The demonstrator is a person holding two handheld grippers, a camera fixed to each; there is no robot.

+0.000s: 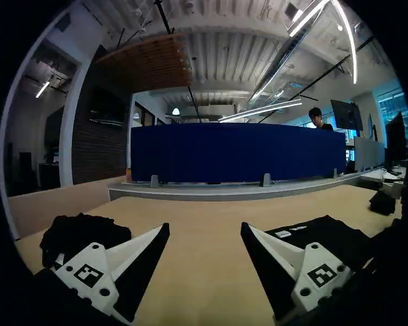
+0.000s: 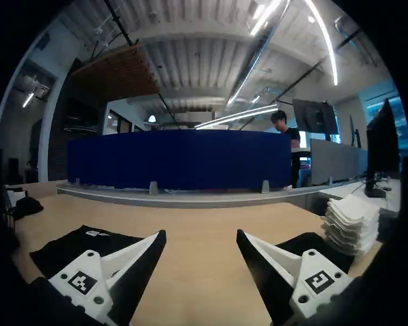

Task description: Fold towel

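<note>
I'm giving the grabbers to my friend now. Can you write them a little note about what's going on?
Left gripper: open, holding nothing, low over the wooden table.
Right gripper: open, holding nothing.
Things: a flat black cloth lies to the right of the left gripper. A crumpled black cloth lies to its left. A stack of white towels sits at the table's right side.
Done: the white stack looks folded.
Left: nothing is gripped yet, and the crumpled black cloth is plainly unfolded.
</note>
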